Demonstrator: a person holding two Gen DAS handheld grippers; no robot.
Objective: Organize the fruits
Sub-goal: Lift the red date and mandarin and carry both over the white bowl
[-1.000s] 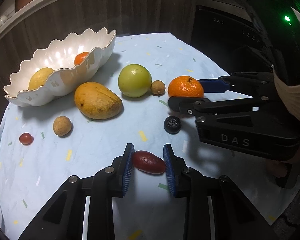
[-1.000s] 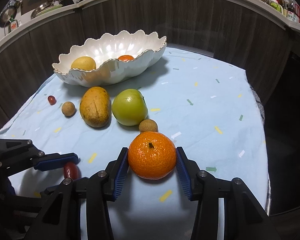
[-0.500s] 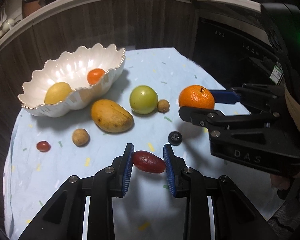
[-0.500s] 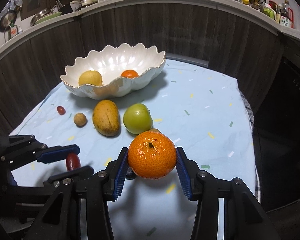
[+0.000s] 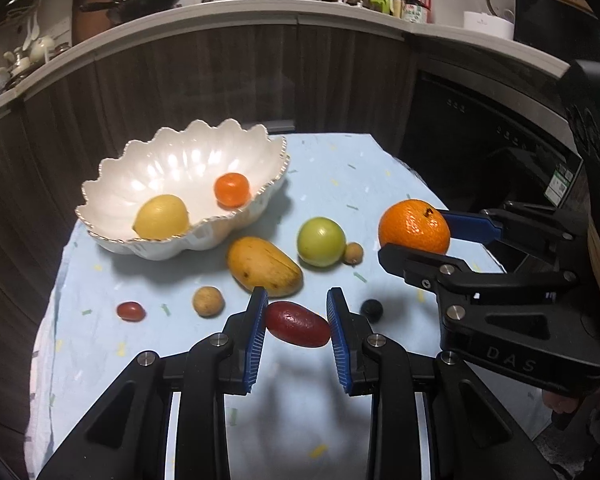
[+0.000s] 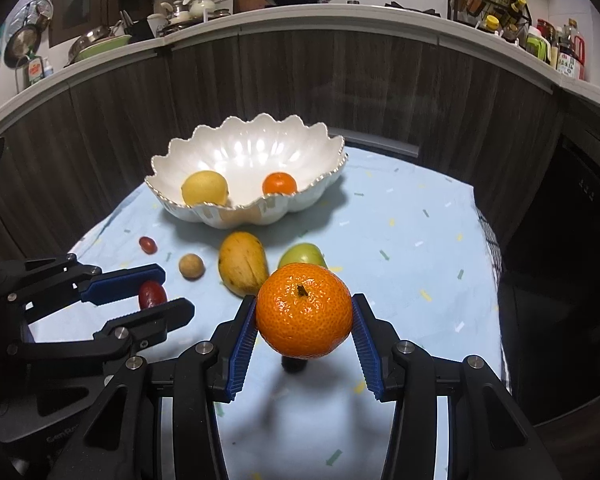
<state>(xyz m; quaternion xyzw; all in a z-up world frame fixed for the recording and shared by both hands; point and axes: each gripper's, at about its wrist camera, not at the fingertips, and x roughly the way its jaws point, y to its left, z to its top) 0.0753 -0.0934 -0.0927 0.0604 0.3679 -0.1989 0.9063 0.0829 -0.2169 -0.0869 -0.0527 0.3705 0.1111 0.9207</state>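
Note:
My left gripper [image 5: 297, 322] is shut on a dark red oblong fruit [image 5: 298, 324] and holds it above the table; it also shows in the right wrist view [image 6: 152, 295]. My right gripper [image 6: 304, 334] is shut on a large orange [image 6: 304, 310], lifted off the cloth; the orange shows in the left wrist view [image 5: 414, 227]. A white scalloped bowl [image 5: 160, 160] at the back holds a lemon [image 5: 161, 217] and a small orange [image 5: 231, 189]. On the cloth lie a mango [image 5: 263, 266], a green apple [image 5: 321, 241], two small brown fruits [image 5: 207, 301] [image 5: 353, 253], a small red fruit [image 5: 131, 311] and a dark berry [image 5: 371, 310].
The table carries a light blue cloth [image 6: 420, 248] with its right edge dropping off beside a dark appliance [image 6: 572, 248]. Dark wood cabinet fronts [image 6: 300, 80] curve behind the table. A counter above holds pans and bottles.
Both grippers have risen off the table with their fruits and pulled back; the bowl now sits lower and further off in both views.

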